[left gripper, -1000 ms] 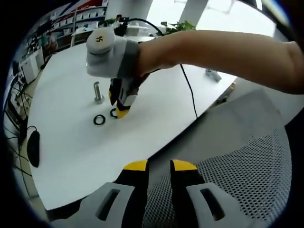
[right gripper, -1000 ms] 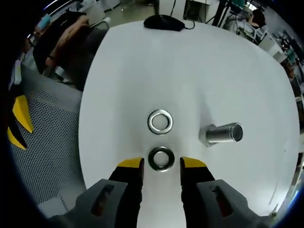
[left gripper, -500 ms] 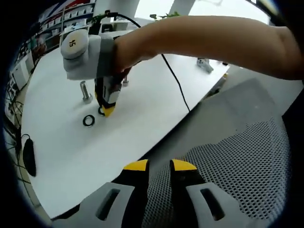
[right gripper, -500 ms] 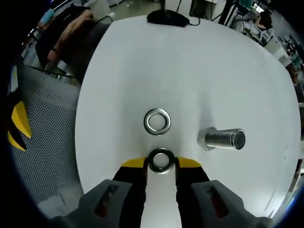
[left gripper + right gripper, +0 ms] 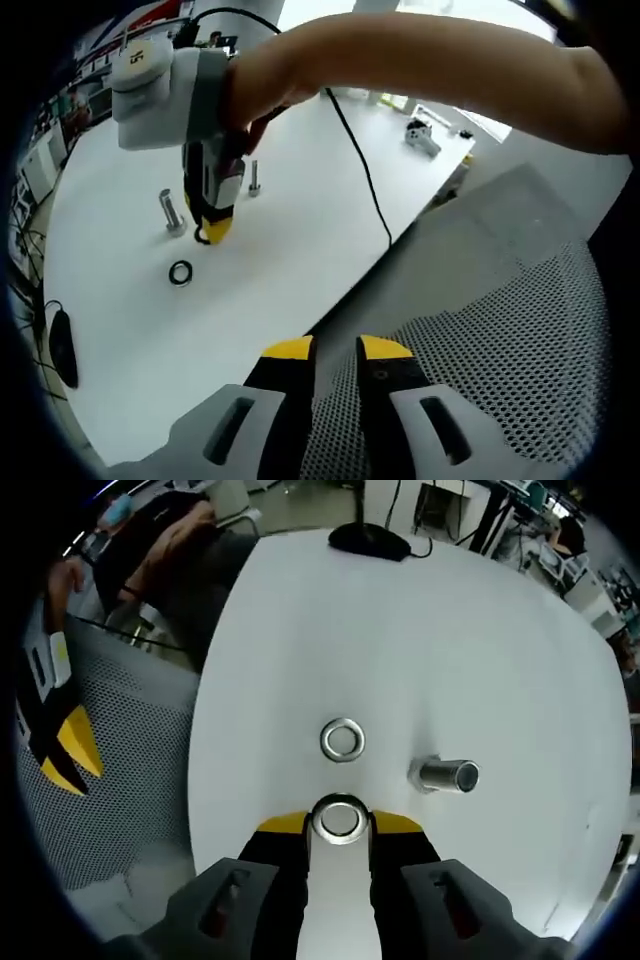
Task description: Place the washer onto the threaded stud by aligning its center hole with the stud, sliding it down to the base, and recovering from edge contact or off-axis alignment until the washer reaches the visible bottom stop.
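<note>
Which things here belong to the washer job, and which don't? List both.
Job: right gripper, washer held in it, stud.

Lying about: second washer, mouse, cable, mesh chair, left gripper.

The only readable mark is the number "15", on the round grey cap of the right gripper (image 5: 212, 232).

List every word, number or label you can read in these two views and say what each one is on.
"15", printed on the round white cap on top of the right gripper, seen in the left gripper view.

Shelves and boxes in the far background of both views may carry markings, but they are too small and blurred to read.

The held washer, the washer on the table and the threaded stud show no legible text.
</note>
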A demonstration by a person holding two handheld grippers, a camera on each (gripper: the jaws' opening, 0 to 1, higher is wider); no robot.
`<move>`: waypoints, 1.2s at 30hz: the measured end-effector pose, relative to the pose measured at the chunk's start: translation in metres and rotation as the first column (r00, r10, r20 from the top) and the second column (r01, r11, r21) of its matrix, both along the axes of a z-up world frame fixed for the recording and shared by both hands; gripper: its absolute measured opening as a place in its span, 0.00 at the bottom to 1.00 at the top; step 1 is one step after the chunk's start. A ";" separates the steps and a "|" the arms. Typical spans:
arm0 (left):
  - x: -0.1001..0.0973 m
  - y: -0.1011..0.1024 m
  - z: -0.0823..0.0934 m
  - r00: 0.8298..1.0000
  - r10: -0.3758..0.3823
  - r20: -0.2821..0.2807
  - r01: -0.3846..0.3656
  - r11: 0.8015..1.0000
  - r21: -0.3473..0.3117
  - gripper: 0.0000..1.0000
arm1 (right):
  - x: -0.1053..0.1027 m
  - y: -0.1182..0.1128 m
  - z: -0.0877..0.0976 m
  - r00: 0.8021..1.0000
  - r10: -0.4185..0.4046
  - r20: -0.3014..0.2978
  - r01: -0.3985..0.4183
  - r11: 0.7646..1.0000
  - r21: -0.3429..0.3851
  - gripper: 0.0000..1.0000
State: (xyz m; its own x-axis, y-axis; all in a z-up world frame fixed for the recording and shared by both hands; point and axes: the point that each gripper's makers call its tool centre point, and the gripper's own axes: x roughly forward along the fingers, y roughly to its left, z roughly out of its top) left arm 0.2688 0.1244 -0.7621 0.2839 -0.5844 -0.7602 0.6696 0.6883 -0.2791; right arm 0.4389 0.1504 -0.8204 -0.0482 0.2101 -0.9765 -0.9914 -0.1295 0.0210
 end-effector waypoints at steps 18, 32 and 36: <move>-0.008 -0.003 -0.005 0.997 -0.020 -0.070 0.019 1.000 -0.009 0.15 | 0.032 0.014 0.034 0.982 0.162 0.096 -0.163 0.987 0.004 0.22; -0.009 -0.004 -0.006 0.997 -0.025 -0.073 0.024 1.000 -0.013 0.15 | 0.054 0.032 0.028 0.975 0.174 0.140 -0.177 0.984 0.013 0.22; -0.009 -0.004 -0.006 0.997 -0.029 -0.069 0.029 1.000 -0.008 0.15 | 0.057 0.033 0.022 0.975 0.177 0.131 -0.178 0.984 -0.001 0.22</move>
State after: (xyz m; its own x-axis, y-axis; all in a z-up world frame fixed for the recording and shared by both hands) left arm 0.2601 0.1208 -0.7682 0.2134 -0.5966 -0.7736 0.6681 0.6669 -0.3300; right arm 0.4959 0.1832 -0.7982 0.0421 0.2197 -0.9747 -0.9467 -0.3031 -0.1092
